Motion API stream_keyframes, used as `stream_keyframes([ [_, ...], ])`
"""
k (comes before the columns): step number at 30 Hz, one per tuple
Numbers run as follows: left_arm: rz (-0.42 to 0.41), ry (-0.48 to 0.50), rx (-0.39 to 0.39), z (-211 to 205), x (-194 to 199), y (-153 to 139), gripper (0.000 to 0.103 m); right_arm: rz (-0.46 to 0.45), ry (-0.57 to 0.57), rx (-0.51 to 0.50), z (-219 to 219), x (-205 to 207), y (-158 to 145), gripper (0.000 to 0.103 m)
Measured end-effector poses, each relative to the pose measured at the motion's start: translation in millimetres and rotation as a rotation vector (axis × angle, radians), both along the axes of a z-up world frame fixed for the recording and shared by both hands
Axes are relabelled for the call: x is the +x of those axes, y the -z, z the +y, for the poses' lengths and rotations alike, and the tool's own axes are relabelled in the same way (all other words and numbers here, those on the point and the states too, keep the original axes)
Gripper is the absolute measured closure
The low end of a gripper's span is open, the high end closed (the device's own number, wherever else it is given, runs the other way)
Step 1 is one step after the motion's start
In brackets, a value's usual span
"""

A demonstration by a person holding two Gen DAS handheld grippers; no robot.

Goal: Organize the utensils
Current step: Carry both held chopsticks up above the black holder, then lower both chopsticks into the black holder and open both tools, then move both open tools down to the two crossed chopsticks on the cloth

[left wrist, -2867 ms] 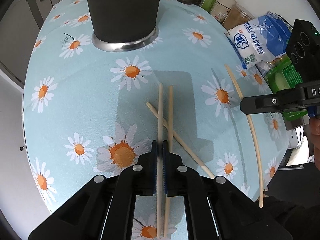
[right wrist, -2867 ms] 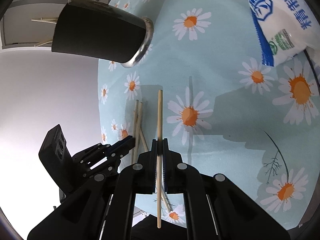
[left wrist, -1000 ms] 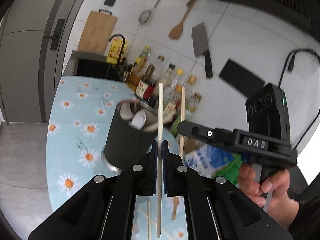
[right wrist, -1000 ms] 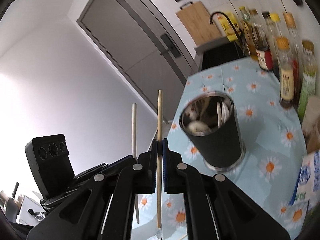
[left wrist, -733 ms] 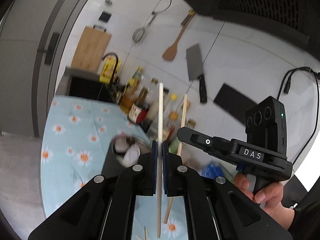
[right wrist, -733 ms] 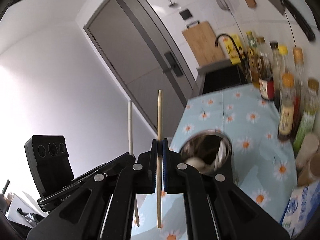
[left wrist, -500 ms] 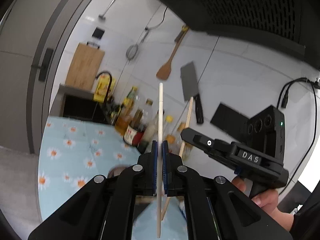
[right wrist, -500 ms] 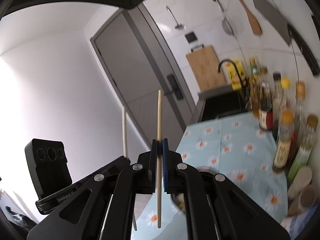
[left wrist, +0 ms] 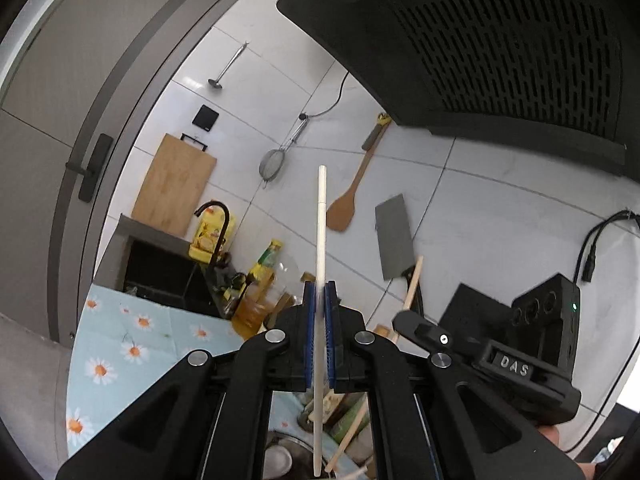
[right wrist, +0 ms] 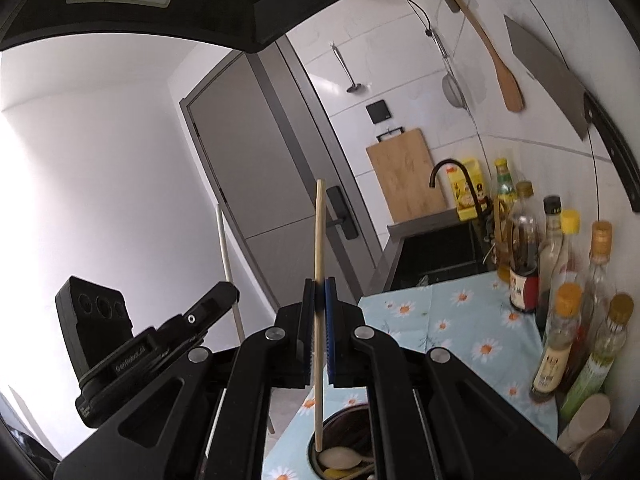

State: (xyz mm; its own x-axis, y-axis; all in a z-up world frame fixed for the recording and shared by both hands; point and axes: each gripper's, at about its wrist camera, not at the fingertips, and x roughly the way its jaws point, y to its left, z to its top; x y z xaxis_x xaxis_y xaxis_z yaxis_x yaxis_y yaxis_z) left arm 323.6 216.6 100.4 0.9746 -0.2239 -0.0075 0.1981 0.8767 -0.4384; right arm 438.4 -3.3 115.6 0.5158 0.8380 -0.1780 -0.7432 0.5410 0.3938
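Both claws are clamped on a chopstick each, held upright. Right claw (right wrist: 319,334) has its chopstick (right wrist: 319,240) tip right above the utensil holder (right wrist: 340,448), which sits below the claw. Left claw (left wrist: 319,334) and its chopstick (left wrist: 321,232) hang just beside.

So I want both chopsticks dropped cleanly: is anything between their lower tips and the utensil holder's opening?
Nothing visible blocks them. The right claw holds its chopstick upright, the tip over the utensil holder. A white spoon and other utensils already lie inside. The left claw holds its chopstick above the rim too.
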Motion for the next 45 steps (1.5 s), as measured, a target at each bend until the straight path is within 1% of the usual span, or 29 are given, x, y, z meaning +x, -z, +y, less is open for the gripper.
stream_keyframes([
  [3, -0.015, 0.006, 0.018, -1, 7, 3, 0.099, -0.023, 0.016, -0.024, 5, 2, 7, 0.097],
  [6, -0.021, 0.011, 0.079, -9, 13, 11, 0.099, -0.027, 0.032, -0.046, 8, 5, 20, 0.097],
  [9, -0.022, 0.021, 0.150, -21, 17, 27, 0.099, -0.002, 0.038, -0.067, 12, 11, 36, 0.097],
  [11, -0.016, 0.029, 0.170, -26, 19, 37, 0.099, -0.001, 0.043, -0.089, 15, 12, 46, 0.097],
  [13, -0.002, 0.039, 0.166, -27, 23, 49, 0.099, 0.001, 0.043, -0.106, 18, 12, 54, 0.097],
  [16, 0.016, 0.028, 0.182, -27, 27, 62, 0.099, -0.001, 0.053, -0.126, 21, 10, 64, 0.097],
  [18, 0.033, 0.025, 0.175, -26, 30, 70, 0.099, -0.002, 0.055, -0.149, 24, 8, 69, 0.097],
  [20, 0.041, 0.029, 0.166, -26, 32, 76, 0.099, -0.005, 0.063, -0.174, 28, 7, 74, 0.097],
  [23, 0.043, 0.035, 0.165, -27, 33, 84, 0.099, -0.001, 0.062, -0.183, 30, 3, 80, 0.097],
  [25, 0.048, 0.032, 0.170, -29, 32, 86, 0.099, 0.000, 0.066, -0.187, 30, 1, 82, 0.097],
  [27, 0.074, 0.059, 0.179, -30, 35, 88, 0.099, 0.013, 0.067, -0.179, 28, 1, 82, 0.096],
  [31, 0.083, 0.058, 0.182, -30, 32, 90, 0.099, 0.032, 0.075, -0.158, 23, 0, 80, 0.096],
  [35, 0.084, 0.051, 0.187, -30, 24, 88, 0.099, 0.042, 0.079, -0.141, 16, -4, 75, 0.091],
  [37, 0.086, 0.051, 0.189, -31, 19, 86, 0.099, 0.045, 0.082, -0.130, 13, -7, 71, 0.091],
  [40, 0.107, 0.066, 0.219, -35, 12, 80, 0.099, 0.061, 0.094, -0.119, 8, -12, 67, 0.086],
  [42, 0.107, 0.055, 0.232, -37, 4, 76, 0.099, 0.087, 0.085, -0.105, 3, -16, 63, 0.086],
  [43, 0.107, 0.056, 0.224, -38, -2, 72, 0.099, 0.093, 0.077, -0.093, 0, -19, 61, 0.086],
  [45, 0.103, 0.049, 0.231, -41, -13, 65, 0.099, 0.079, 0.084, -0.080, -9, -29, 56, 0.086],
])
